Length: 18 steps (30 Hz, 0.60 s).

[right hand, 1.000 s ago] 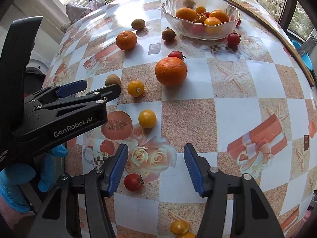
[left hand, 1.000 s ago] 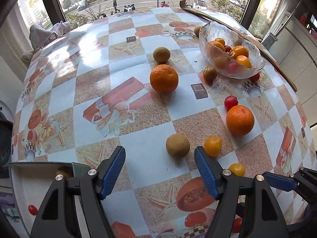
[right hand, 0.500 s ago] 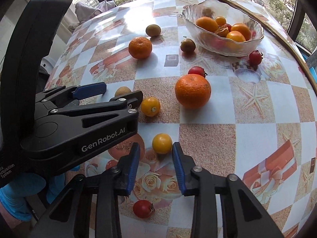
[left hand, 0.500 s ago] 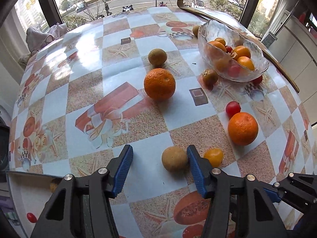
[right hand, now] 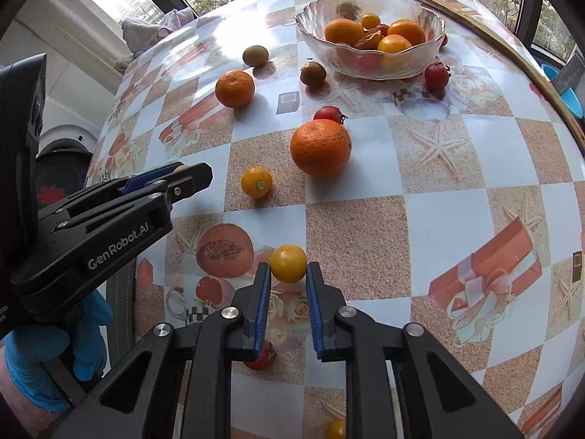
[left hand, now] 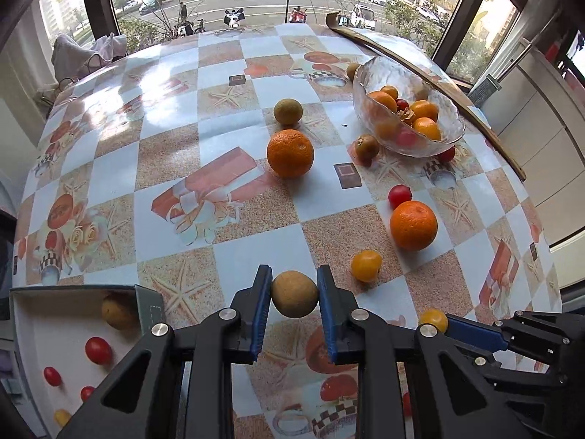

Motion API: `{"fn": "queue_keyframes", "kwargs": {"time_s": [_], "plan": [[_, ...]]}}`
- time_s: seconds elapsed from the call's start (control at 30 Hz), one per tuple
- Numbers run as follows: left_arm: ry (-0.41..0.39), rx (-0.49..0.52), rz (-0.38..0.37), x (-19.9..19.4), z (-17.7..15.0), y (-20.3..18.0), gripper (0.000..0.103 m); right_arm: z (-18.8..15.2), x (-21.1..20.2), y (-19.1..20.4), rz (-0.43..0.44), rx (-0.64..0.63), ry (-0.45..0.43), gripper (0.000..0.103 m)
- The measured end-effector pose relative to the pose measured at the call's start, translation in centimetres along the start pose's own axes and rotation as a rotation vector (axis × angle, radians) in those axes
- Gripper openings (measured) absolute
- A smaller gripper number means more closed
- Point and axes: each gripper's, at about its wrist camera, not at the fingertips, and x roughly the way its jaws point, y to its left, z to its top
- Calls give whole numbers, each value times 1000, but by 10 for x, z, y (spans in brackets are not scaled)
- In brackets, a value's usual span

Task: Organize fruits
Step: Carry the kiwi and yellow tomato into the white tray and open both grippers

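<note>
My left gripper [left hand: 294,281] has a round brown fruit [left hand: 294,293] between its blue pads. Its jaws are closing and both pads touch the fruit's sides just above the tablecloth. My right gripper [right hand: 288,267] is shut on a small yellow tomato [right hand: 288,263] at its fingertips. The left wrist view shows that same tomato [left hand: 433,320] at the right gripper's tip. A glass bowl [left hand: 365,124] with oranges and small fruits stands at the far right. Two big oranges [left hand: 290,153] [left hand: 413,225] and another yellow tomato [left hand: 365,265] lie loose on the table.
A white box [left hand: 22,329] at the near left edge holds a brown fruit and small red tomatoes. Loose red tomatoes [right hand: 329,113] and green-brown fruits [right hand: 255,55] lie toward the bowl. A blue-gloved hand [right hand: 55,347] holds the left gripper. A curved wooden strip [left hand: 420,69] runs behind the bowl.
Both grippers went from wide open to closed. The left one moved up to the brown fruit and closed around it. The right one closed on the yellow tomato.
</note>
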Motion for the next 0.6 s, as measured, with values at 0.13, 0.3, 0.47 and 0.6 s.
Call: {"fn": "queue_keyframes", "kwargs": {"time_s": [0.13,0.3,0.47,0.6], "plan": [[-20,-16,0,-23,-12,7,27,-6,-11,0,3,3,2,21],[-37,-59,14,-49,-28,25,27,-8,-22,8,-5,-19,2,21],[-45,-97,42,-69,-47,44,27,-6,-25,24,-1,-46,1,21],[-49,-131,69,-82,-63,62,27,-4,-25,42,7,-82,3,21]]}}
